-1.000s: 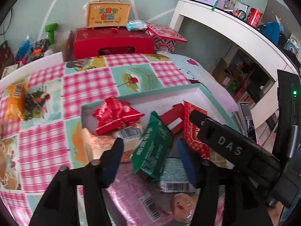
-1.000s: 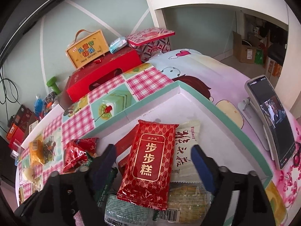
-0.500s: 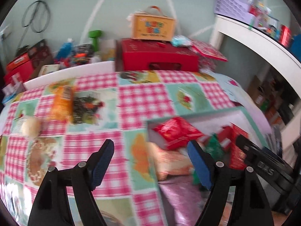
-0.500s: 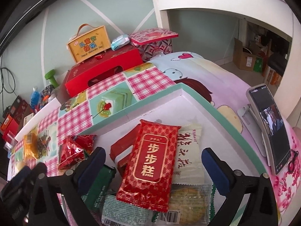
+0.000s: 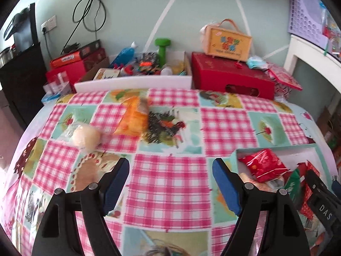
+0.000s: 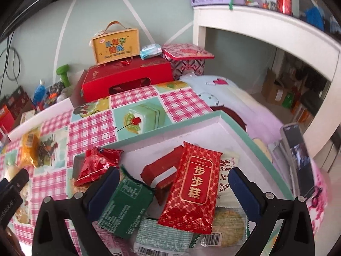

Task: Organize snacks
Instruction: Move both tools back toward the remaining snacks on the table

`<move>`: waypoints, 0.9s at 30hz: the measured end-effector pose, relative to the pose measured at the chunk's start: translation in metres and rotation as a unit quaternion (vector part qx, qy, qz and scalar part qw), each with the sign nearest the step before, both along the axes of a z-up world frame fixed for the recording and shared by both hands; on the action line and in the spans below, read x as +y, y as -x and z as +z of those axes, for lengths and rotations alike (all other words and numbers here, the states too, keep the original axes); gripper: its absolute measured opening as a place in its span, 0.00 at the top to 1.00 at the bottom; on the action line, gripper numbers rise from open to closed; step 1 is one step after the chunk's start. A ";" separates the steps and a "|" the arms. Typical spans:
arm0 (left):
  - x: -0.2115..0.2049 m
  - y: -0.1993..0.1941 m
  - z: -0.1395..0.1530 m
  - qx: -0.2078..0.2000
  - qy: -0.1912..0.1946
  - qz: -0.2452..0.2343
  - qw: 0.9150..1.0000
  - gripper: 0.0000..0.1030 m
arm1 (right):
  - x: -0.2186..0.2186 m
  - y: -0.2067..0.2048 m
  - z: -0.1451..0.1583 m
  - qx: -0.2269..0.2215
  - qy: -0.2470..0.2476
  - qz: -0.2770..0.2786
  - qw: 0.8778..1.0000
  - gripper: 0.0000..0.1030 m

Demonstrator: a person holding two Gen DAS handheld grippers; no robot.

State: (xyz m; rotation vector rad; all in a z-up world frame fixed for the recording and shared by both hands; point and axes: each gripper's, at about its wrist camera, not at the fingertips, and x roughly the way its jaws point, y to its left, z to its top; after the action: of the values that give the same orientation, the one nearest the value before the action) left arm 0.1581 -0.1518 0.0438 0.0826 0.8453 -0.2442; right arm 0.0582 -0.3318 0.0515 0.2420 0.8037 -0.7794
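My left gripper (image 5: 170, 183) is open and empty over the checked tablecloth, left of the teal-rimmed white tray (image 5: 277, 148). Farther out on the cloth lie an orange snack packet (image 5: 133, 117) and a round pale bun in clear wrap (image 5: 86, 137). My right gripper (image 6: 172, 186) stands wide open above the tray (image 6: 170, 128), nothing pressed between its pads. Under it lie a long red packet with gold characters (image 6: 192, 189), a green packet (image 6: 125, 204), a crumpled red packet (image 6: 97, 164) and several other snacks.
A red gift box (image 5: 231, 77) with a yellow handled case (image 5: 229, 41) on top stands at the table's far side. A white box of clutter (image 5: 136, 76) sits beside it. A phone on a stand (image 6: 298, 157) is right of the tray. A white shelf (image 6: 277, 29) rises beyond.
My left gripper swung left, away from the tray and its green packet, out over the bare cloth, and its jaws widened. My right gripper opened wider above the tray and drew back slightly.
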 end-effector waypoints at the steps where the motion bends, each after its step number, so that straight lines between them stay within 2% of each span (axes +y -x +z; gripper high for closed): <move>1: 0.003 -0.003 -0.003 0.011 -0.007 0.007 1.000 0.22 | 0.006 -0.003 0.001 0.001 0.006 0.005 1.000 0.00; 5: 0.017 -0.013 -0.011 0.041 -0.044 0.045 0.997 0.22 | 0.025 -0.013 0.006 -0.009 0.004 0.032 0.999 0.00; 9: 0.043 -0.021 -0.015 0.050 -0.084 0.096 0.991 0.22 | 0.050 -0.024 0.010 -0.025 -0.006 0.068 0.997 0.00; 12: 0.061 -0.027 -0.016 0.053 -0.097 0.123 0.986 0.22 | 0.070 -0.035 0.008 -0.021 -0.007 0.095 0.995 0.00; 17: 0.098 -0.037 -0.020 0.076 -0.087 0.167 0.979 0.22 | 0.100 -0.054 -0.003 -0.003 -0.010 0.137 0.991 0.00; 21: 0.117 -0.040 -0.018 0.083 -0.081 0.184 0.976 0.22 | 0.118 -0.065 -0.012 0.008 -0.019 0.163 0.986 0.00; 27: 0.135 -0.047 -0.017 0.082 -0.066 0.184 0.977 0.21 | 0.141 -0.082 -0.025 0.024 -0.033 0.192 0.981 0.00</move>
State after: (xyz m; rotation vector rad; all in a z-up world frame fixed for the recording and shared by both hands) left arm 0.2052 -0.0168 0.0266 0.0292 1.0229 0.1562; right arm 0.1403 -0.1909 0.0266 0.1207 0.8892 -0.3972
